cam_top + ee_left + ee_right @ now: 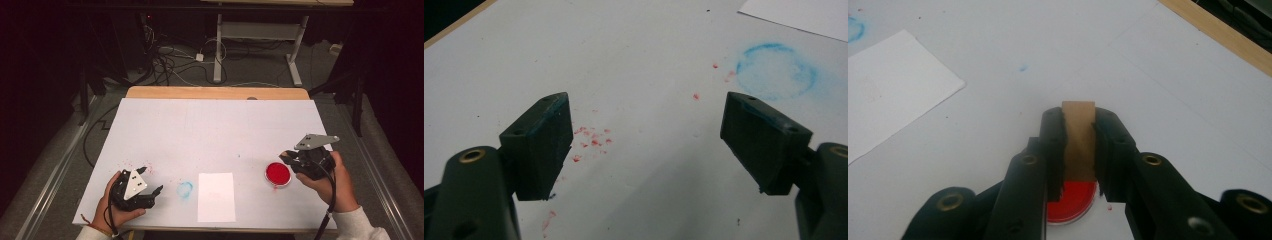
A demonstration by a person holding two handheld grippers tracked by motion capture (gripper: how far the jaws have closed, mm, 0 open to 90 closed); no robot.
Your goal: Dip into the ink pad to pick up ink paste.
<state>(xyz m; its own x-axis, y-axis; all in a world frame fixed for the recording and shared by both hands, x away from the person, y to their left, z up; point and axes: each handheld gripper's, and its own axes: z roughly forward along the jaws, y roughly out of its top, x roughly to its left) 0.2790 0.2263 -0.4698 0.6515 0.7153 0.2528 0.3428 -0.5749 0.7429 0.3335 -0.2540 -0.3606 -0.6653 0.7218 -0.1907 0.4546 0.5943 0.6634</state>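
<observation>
My right gripper (288, 158) hangs at the front right of the table, its jaws shut on a small tan wooden block (1079, 134) that stands upright between the pads. Just below and beside it sits a round red ink pad (278, 174), which peeks out under the block (1072, 201) in the right gripper view. A white sheet of paper (216, 196) lies at the front middle. My left gripper (152, 180) rests at the front left with its jaws wide open and nothing between them (646, 117).
A blue ring-shaped stain (184, 189) marks the white table cover (210, 130) between the left gripper and the paper. Red specks (591, 140) dot the cover near the left jaws. A wooden table edge (215, 92) runs along the far side.
</observation>
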